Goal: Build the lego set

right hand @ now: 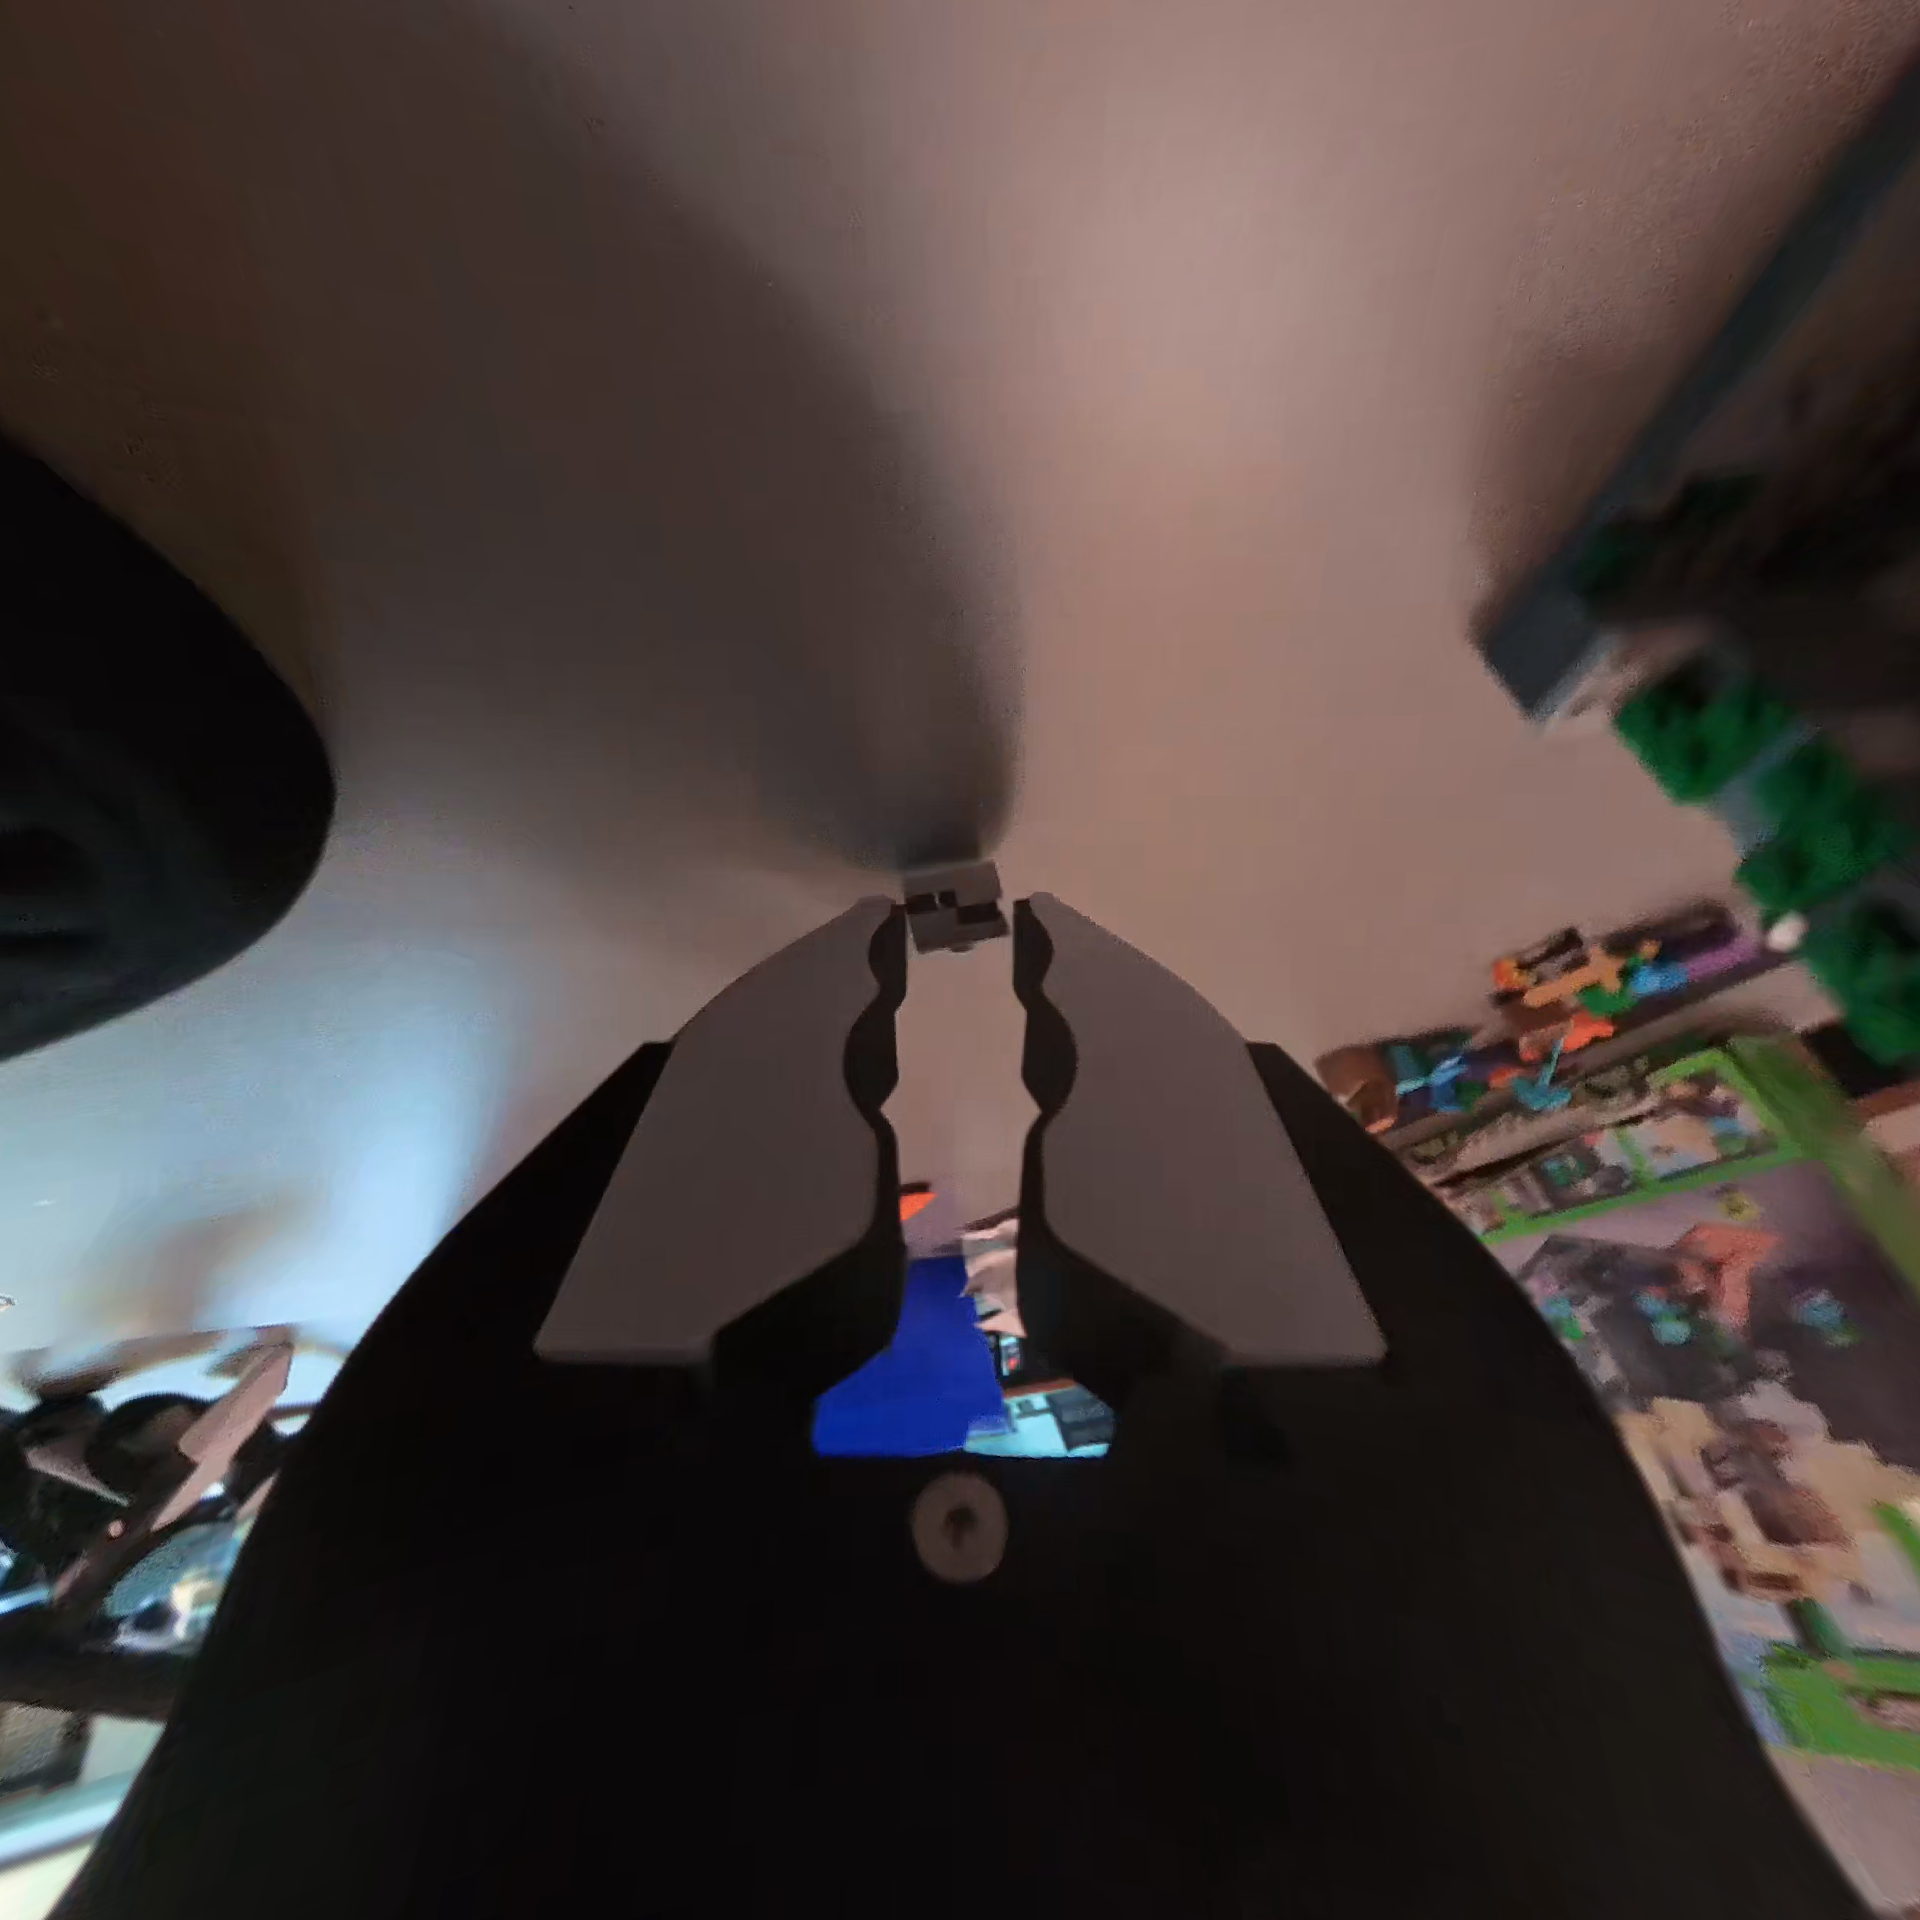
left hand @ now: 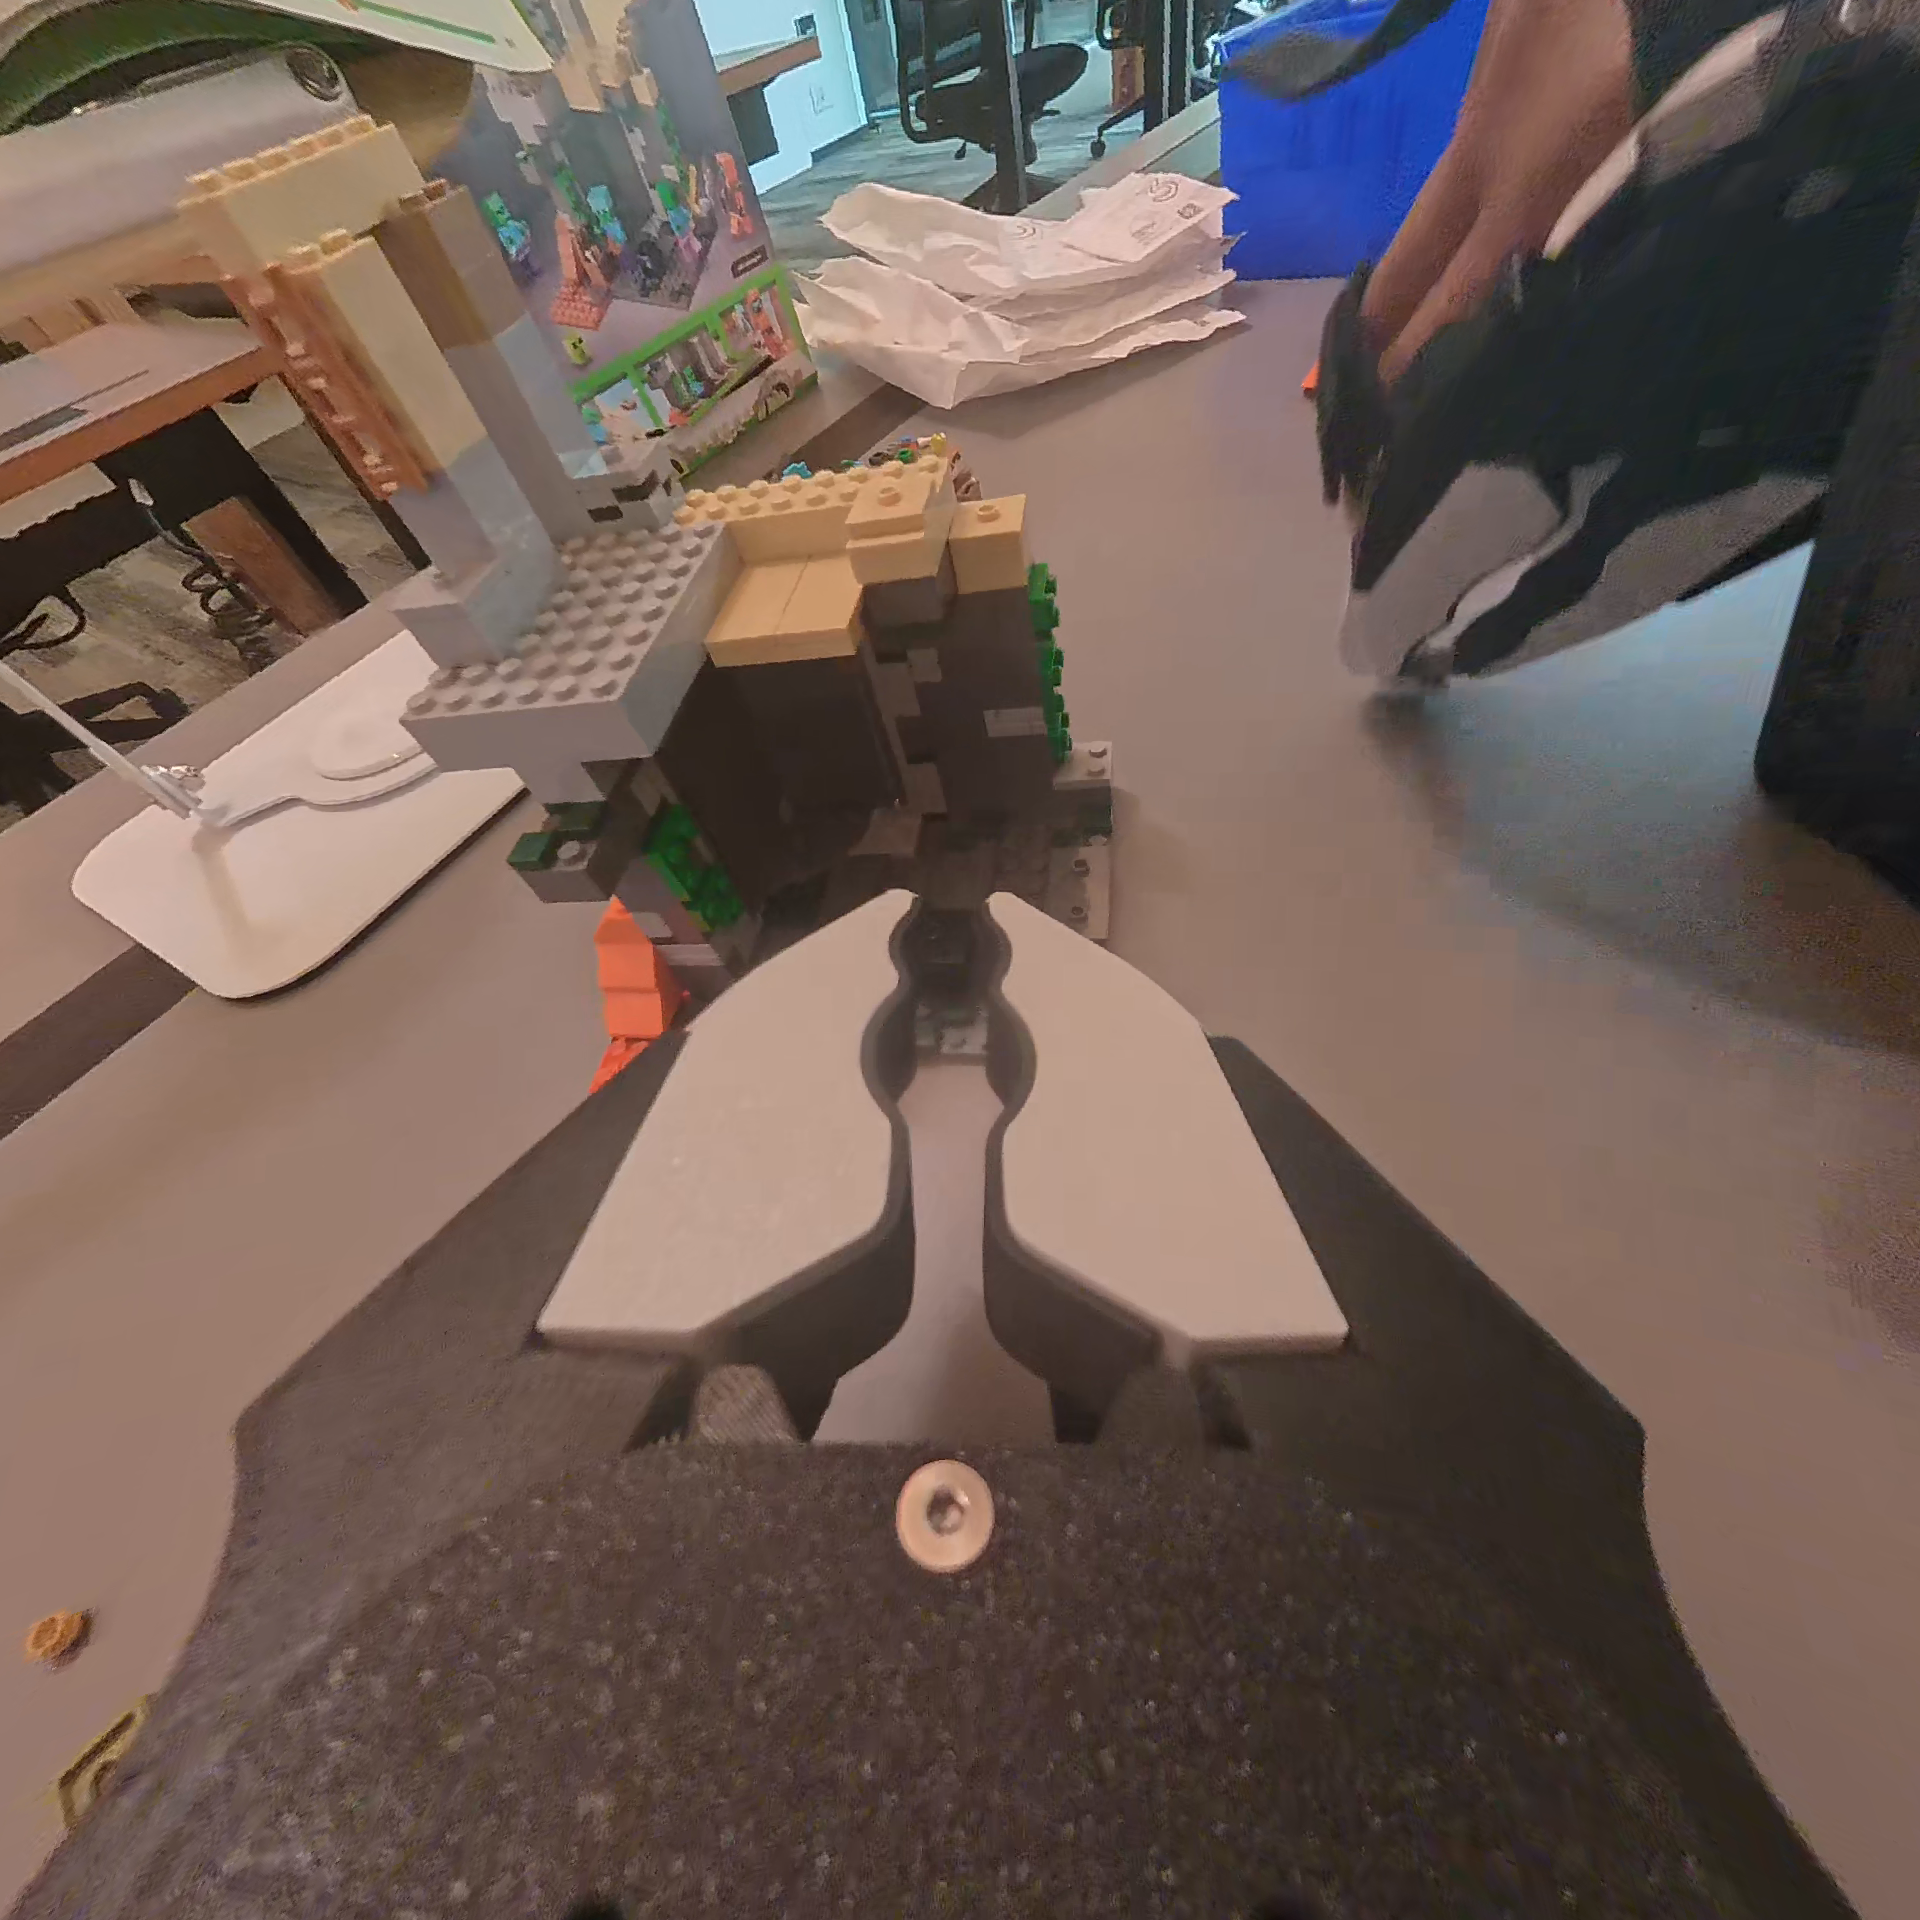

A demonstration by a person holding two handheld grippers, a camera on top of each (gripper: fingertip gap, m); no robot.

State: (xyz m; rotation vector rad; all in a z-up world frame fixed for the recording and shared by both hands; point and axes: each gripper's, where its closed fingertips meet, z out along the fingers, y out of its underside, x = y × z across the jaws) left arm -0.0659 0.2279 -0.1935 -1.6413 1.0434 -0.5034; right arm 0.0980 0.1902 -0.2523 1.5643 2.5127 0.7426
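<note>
The lego build [left hand: 790, 675], dark grey with tan and light grey tops and green studs, stands on the grey table [left hand: 1351, 1039]. My left gripper [left hand: 949, 914] is shut on the build's low near edge, with a dark part between its tips. My right gripper [right hand: 954, 914] is tip-down on the table, its fingers closed around a small grey piece [right hand: 954, 909]. In the left wrist view the right gripper [left hand: 1392, 665] shows blurred, held by a hand [left hand: 1507, 177], to the right of the build. The build's green edge [right hand: 1787, 748] shows at the right of the right wrist view.
The lego box [left hand: 644, 260] and white paper bags [left hand: 1018, 281] lie behind the build, with a blue bin [left hand: 1340, 135] farther back. A white stand base [left hand: 291, 862] sits left. Orange pieces [left hand: 634, 987] lie by the build. Loose pieces [right hand: 1538, 997] lie near the box [right hand: 1662, 1299]. The left gripper's tips are roughly 20 cm from the right gripper's.
</note>
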